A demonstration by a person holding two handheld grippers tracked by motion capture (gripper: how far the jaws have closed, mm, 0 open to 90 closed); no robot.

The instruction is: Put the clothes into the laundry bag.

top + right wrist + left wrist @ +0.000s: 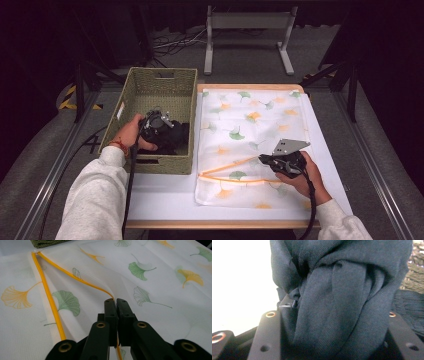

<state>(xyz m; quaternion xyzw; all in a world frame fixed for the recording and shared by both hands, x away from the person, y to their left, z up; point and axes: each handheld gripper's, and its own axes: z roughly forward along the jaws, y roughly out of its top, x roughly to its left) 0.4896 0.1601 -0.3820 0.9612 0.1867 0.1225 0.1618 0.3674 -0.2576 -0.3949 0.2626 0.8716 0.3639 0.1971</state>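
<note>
A white mesh laundry bag (250,120) printed with green and orange leaves lies flat on the table, its orange-edged opening (235,165) toward the near side. My right gripper (263,160) is shut on the upper orange edge (75,277) of that opening, lifting it a little; in the right gripper view the jaws meet at the edge, gripper (116,301). My left gripper (172,131) is inside the woven basket (150,85), shut on a bunched dark garment (337,302) that bulges between its jaws. The dark garment (180,137) rests in the basket's near right corner.
The green woven basket stands at the table's left, touching the bag's left side. A white table surface (165,195) shows near the front edge. A metal stand (247,22) is on the floor beyond the table, with cables next to it.
</note>
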